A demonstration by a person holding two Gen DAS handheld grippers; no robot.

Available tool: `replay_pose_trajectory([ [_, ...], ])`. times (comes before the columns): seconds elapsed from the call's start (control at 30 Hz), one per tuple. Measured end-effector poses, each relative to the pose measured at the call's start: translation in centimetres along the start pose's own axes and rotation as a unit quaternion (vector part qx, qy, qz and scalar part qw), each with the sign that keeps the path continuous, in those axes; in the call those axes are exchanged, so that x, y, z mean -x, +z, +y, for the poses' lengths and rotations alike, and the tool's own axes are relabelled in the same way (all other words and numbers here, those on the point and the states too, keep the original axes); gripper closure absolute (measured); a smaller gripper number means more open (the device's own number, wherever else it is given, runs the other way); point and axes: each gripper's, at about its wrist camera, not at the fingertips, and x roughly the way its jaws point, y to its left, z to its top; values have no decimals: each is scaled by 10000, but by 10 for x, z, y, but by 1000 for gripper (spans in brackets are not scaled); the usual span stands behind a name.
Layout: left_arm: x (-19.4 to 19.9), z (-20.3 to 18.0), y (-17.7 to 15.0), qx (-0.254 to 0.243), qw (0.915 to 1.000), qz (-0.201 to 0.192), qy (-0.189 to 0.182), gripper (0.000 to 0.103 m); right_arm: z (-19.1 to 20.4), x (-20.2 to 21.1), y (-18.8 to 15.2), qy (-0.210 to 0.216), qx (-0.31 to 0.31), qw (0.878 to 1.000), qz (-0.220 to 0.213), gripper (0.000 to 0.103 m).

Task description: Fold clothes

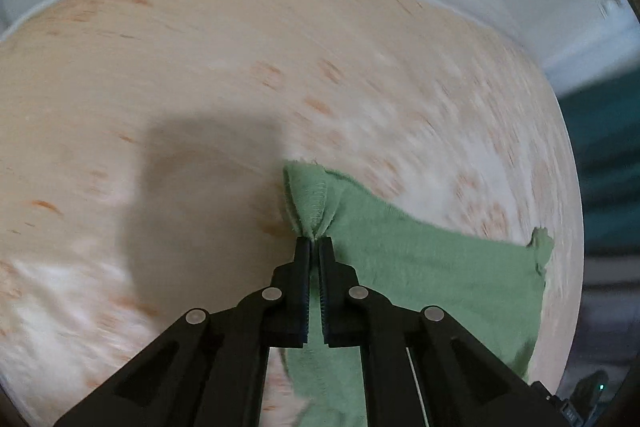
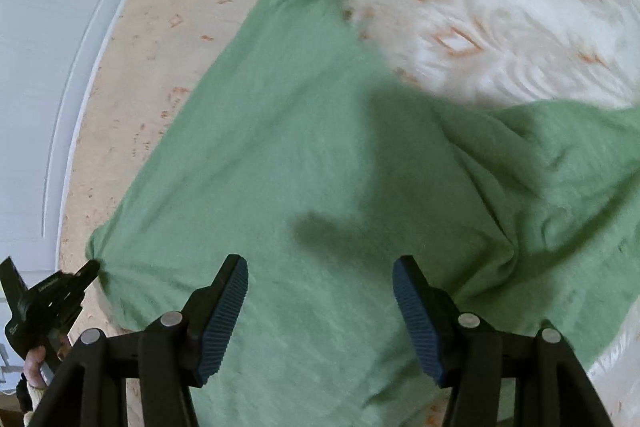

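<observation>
Left hand-held gripper (image 1: pixel 315 241) pinches green garment (image 2: pixel 304 147) hem.

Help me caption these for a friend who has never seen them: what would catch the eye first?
First, the green cloth, spread wide over a pale patterned surface and filling most of the right wrist view. Next, the left tool, shut on a bunched edge of that cloth, at the middle of its own view. The right tool hangs open above the cloth, its ribbed blue pads apart.
</observation>
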Motion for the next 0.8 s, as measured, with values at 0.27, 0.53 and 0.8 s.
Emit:
replay_pose_trajectory([
  [0.27,42,110,46,474,9944,-452,824,100,46,-41,29,-82,688,9974,184,36],
  [0.53,48,157,51,615,9906,-497,1115,100,153,-104,88,-389,1739,9840,79,34],
  [0.8,43,154,22,516,9926,-463,995,100,199,-164,113,-1298,2038,9699,302,68],
])
